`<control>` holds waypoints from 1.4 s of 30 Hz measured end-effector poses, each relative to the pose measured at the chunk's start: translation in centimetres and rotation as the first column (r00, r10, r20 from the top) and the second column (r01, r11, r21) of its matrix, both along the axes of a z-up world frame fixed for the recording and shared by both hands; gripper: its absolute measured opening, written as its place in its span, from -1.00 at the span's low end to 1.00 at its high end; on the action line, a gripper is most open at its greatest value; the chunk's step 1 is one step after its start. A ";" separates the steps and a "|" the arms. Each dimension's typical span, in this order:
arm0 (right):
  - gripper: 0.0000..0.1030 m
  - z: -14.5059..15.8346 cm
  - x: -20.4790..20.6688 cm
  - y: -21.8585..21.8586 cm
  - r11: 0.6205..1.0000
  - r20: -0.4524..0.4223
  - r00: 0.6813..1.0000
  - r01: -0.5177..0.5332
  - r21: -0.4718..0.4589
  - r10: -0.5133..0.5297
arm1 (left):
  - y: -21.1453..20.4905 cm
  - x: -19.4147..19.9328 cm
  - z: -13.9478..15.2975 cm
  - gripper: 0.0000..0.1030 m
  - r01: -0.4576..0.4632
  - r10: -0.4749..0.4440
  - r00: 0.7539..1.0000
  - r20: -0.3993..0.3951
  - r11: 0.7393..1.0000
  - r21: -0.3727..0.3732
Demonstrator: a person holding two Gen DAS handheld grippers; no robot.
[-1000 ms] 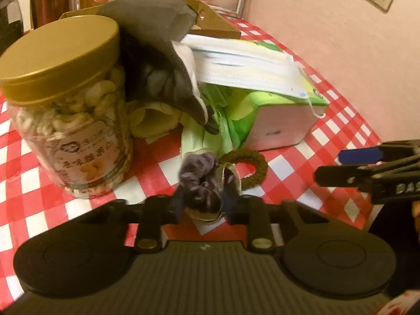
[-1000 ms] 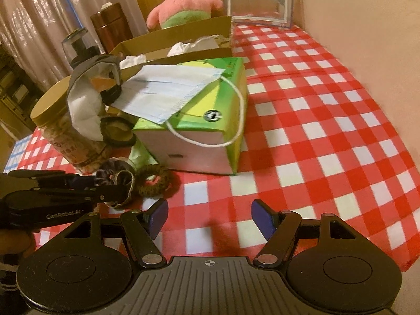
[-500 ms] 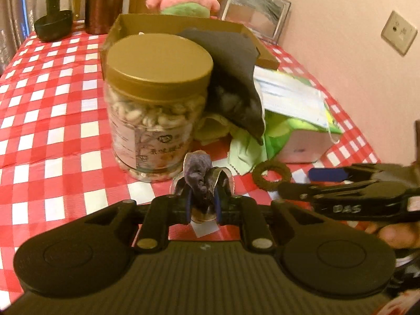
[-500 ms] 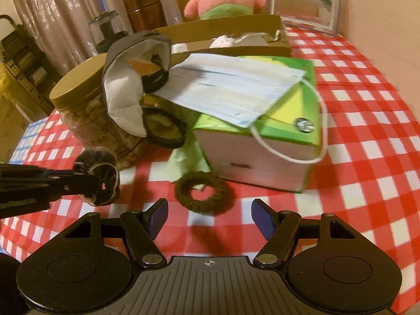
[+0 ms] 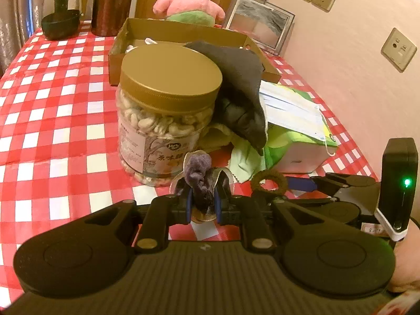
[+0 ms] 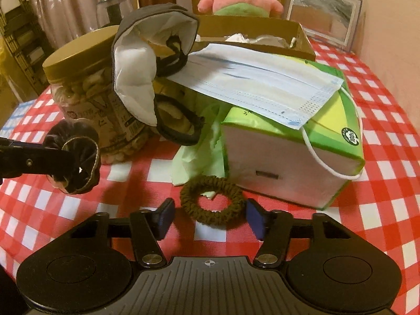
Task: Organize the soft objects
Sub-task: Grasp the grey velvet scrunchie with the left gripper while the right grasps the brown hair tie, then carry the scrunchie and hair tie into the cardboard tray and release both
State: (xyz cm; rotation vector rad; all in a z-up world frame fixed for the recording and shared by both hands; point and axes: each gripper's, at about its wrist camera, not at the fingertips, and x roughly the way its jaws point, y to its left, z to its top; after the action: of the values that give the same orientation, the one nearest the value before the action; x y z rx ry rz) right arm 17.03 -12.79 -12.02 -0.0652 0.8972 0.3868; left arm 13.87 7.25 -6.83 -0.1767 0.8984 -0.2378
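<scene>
My left gripper is shut on a purple velvet scrunchie and holds it above the checked tablecloth, in front of the nut jar. The right wrist view shows that scrunchie hanging at the left. A brown-olive hair tie lies flat on the cloth before the tissue box. My right gripper straddles the hair tie. Its jaws are closing with the tie between them, and a thin gap shows at each pad. A dark cloth mask drapes over the jar. A surgical mask lies on the tissue box.
A pale green cloth sits between jar and tissue box. Behind them are an open cardboard box, a pink starfish plush, a picture frame, a brown flask and a dark glass pot. The wall runs along the right.
My left gripper rose and drew back from the jar with the scrunchie. My right gripper moved in and down over the hair tie, and its jaws narrowed around it.
</scene>
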 end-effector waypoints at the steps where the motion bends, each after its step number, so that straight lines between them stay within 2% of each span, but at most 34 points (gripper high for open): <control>1: -0.04 0.0 0.0 0.0 1.000 0.003 1.000 0.003 -0.001 -0.003 | 0.0 0.0 0.0 -0.73 -0.003 0.003 1.000 -0.001 1.000 0.000; 5: -0.64 0.1 -0.2 -0.3 1.000 0.001 1.000 0.016 0.011 -0.016 | 0.0 -0.2 0.0 -0.72 -0.010 0.010 1.000 -0.005 1.000 0.002; 6: -0.67 0.2 -0.2 -0.3 1.000 0.000 1.000 0.014 0.013 -0.014 | 0.0 -0.3 0.1 -0.72 -0.011 0.011 1.000 -0.005 1.000 0.004; 18: -0.69 4.2 -2.9 -2.0 0.997 0.019 1.000 0.020 0.071 -0.021 | 0.1 -3.3 2.6 -0.72 -0.039 0.039 0.999 0.033 0.999 0.007; 29: -0.69 8.8 -6.5 -5.0 0.993 0.081 0.995 0.053 0.104 -0.062 | -0.3 -6.3 5.9 -0.72 -0.072 0.074 0.993 0.090 0.997 -0.019; 42: -0.69 12.1 -8.8 -6.3 0.991 0.143 0.988 0.048 0.125 -0.065 | 0.0 -8.4 9.0 -0.72 -0.107 0.110 0.984 0.143 0.994 -0.029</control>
State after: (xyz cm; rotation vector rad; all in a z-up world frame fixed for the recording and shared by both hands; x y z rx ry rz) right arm 8.20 -19.04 0.04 0.0430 0.7273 0.3776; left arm 5.52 7.20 2.18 -0.2250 0.7399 -0.1565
